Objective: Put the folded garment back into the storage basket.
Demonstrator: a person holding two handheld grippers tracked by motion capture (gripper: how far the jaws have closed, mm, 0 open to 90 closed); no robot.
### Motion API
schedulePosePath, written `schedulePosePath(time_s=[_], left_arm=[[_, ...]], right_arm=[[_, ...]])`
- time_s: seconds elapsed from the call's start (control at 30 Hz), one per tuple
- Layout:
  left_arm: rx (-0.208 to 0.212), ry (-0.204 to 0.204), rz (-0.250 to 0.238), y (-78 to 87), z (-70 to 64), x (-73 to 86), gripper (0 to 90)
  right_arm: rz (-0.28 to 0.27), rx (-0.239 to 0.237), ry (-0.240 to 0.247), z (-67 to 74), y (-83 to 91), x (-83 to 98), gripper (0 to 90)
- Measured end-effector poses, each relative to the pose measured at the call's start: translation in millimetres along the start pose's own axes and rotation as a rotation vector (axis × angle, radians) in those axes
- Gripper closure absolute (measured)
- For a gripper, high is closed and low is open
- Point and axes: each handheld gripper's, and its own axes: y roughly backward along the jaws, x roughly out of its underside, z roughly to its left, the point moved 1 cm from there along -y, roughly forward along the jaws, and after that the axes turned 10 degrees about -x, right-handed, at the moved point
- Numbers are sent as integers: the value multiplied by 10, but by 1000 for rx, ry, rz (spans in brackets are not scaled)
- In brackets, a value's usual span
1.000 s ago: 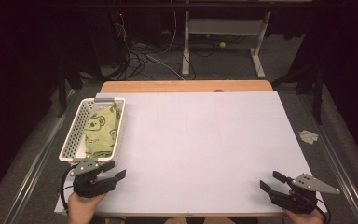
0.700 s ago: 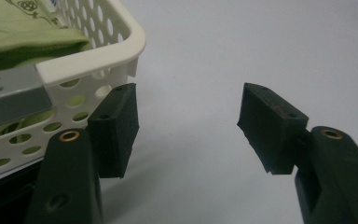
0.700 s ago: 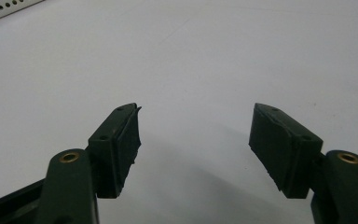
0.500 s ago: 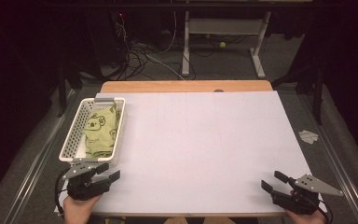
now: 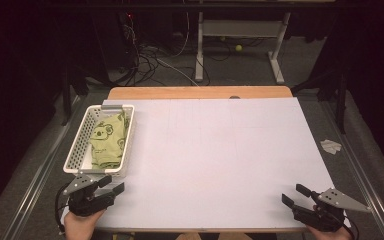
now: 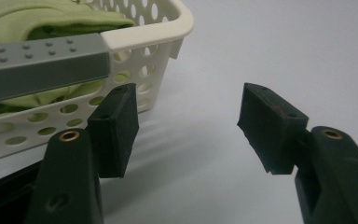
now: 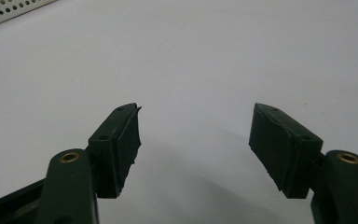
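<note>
A white perforated basket (image 5: 77,145) stands at the table's left side, with a green printed cloth (image 5: 107,140) folded inside. My left gripper (image 5: 111,183) rests just in front of the basket's near end, open and holding nothing. In the left gripper view the basket's corner (image 6: 140,42), its grey handle (image 6: 42,65) and the cloth (image 6: 51,18) sit close behind the left jaw, while the left gripper (image 6: 189,126) gapes over bare table. My right gripper (image 5: 293,194) lies at the near right corner, open and holding nothing; the right gripper (image 7: 196,140) looks across the white surface.
A white sheet (image 5: 220,155) covers the table, with a wooden edge (image 5: 200,93) at the back. Cables (image 5: 155,57) and desk legs (image 5: 199,45) lie on the floor beyond. A paper scrap (image 5: 331,146) lies off the right side. The basket's end (image 7: 9,11) shows far off.
My left gripper has drawn back slightly toward the near left corner of the table. The right gripper has stayed put.
</note>
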Motion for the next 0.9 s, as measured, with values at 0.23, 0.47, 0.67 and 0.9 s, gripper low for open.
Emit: schedulePosePath(time_s=[0.23, 0.47, 0.67, 0.9], left_arm=[[-8, 47, 2, -3, 67, 30, 351], [-9, 73, 10, -10, 92, 32, 336], [-14, 68, 10, -12, 84, 31, 336], [-12, 62, 12, -17, 77, 27, 336]], right_arm=[[-8, 8, -9, -18, 34, 10, 341], [-9, 10, -12, -16, 43, 14, 342], [-9, 7, -13, -18, 36, 14, 341], [-10, 6, -14, -19, 33, 13, 342]])
